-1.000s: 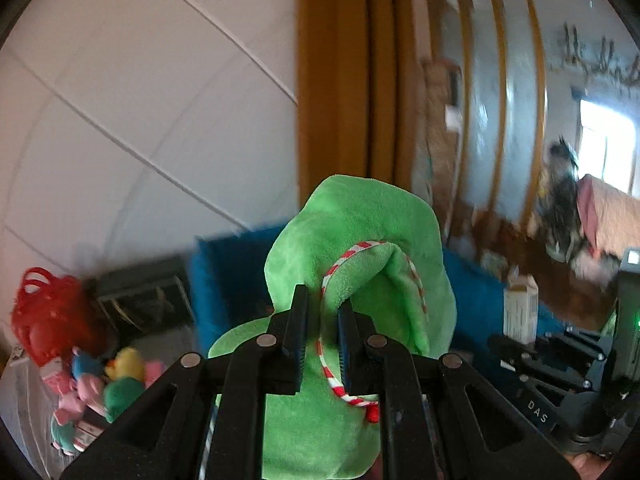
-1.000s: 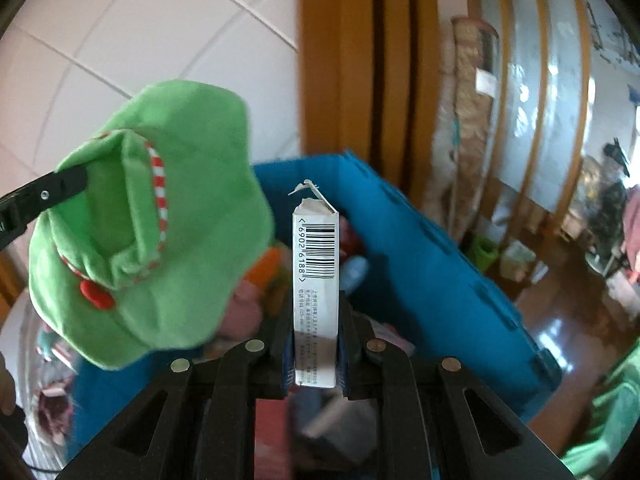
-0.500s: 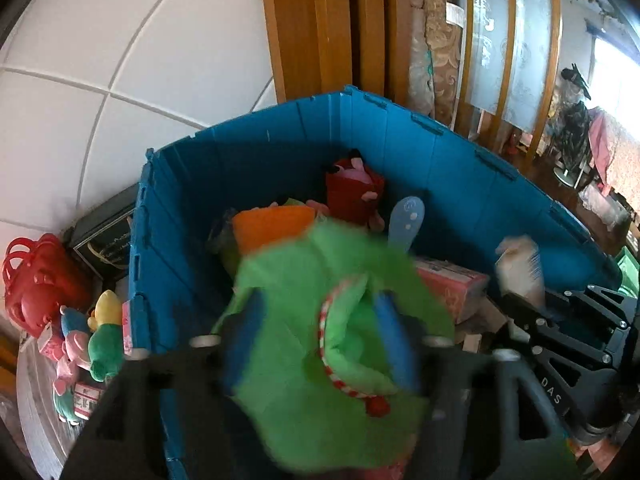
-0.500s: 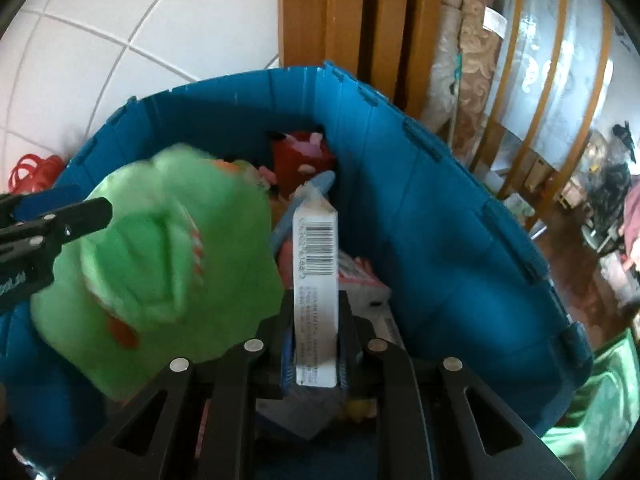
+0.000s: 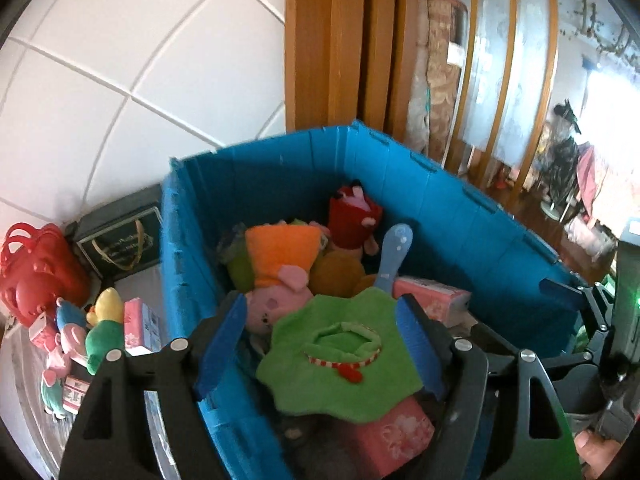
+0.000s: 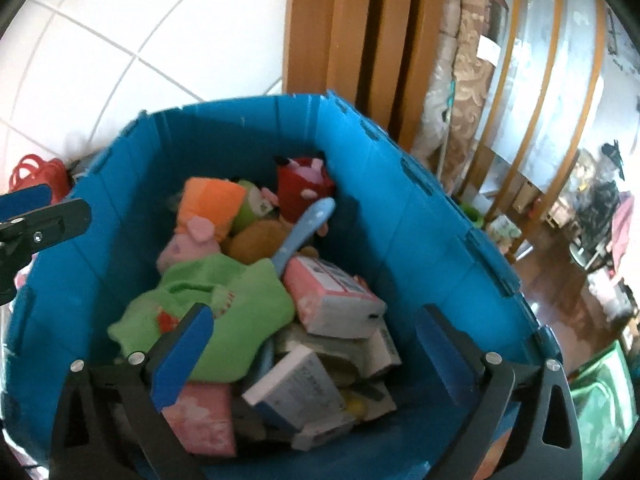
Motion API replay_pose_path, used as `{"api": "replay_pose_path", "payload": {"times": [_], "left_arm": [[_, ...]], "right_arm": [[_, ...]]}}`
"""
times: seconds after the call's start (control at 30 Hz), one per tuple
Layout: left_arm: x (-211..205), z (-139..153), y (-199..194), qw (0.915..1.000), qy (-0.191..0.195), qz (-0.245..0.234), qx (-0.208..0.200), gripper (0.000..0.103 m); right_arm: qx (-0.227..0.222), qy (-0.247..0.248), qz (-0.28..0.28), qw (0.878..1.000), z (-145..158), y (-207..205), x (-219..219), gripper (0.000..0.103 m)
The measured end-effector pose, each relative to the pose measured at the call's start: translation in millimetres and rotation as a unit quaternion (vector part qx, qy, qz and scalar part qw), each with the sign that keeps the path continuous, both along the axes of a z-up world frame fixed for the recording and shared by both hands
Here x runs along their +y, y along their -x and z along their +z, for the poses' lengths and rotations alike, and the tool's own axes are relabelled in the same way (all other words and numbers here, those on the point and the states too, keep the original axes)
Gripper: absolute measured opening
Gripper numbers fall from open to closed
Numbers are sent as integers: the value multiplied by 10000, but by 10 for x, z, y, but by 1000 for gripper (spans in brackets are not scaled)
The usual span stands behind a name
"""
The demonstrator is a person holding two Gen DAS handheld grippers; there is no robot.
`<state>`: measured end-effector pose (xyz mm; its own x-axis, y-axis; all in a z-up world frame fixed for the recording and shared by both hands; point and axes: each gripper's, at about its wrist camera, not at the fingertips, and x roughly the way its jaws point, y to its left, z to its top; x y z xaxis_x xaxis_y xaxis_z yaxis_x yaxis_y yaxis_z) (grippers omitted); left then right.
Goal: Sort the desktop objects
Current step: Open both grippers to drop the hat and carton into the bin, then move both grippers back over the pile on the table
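A blue bin [image 5: 440, 188] [image 6: 432, 224] holds plush toys and small boxes. A green felt hat with a red-white cord [image 5: 340, 364] [image 6: 208, 312] lies on top of the pile inside it. My left gripper [image 5: 320, 344] is open and empty just above the hat. My right gripper [image 6: 312, 352] is open and empty over the bin's near side, above a white carton [image 6: 296, 388] lying among other boxes. The left gripper's finger also shows at the left edge of the right wrist view [image 6: 40, 220].
Left of the bin on the table are several small plush toys [image 5: 88, 332], a pink box [image 5: 140, 324], a red basket [image 5: 36, 272] and a dark bag [image 5: 120, 244]. A tiled wall and a wooden frame [image 5: 340, 40] stand behind.
Both grippers tilted down over the bin and opened. The green hat dropped from the left gripper and the white carton from the right gripper into the bin.
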<state>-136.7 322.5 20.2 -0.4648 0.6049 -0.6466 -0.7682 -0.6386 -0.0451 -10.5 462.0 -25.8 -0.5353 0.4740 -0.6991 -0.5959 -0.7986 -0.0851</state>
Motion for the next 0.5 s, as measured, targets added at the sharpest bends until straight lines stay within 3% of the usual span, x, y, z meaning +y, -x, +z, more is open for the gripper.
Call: {"api": "replay_pose_path", "payload": {"times": [0.2,0.33,0.5], "left_arm": [[-559,9,94,9982,-405,449,7,87],[-993,-56,180,9955,-424,800,268,87],[-1745,-327,450,9895,-359,1397,138,87]], "right_arm": [[263,-260,176,9992,179,71,-381,103],[581,-388,376,9968,304,178,-736,103],[1115,-277,922,9891,438,347,-1274,103]]}}
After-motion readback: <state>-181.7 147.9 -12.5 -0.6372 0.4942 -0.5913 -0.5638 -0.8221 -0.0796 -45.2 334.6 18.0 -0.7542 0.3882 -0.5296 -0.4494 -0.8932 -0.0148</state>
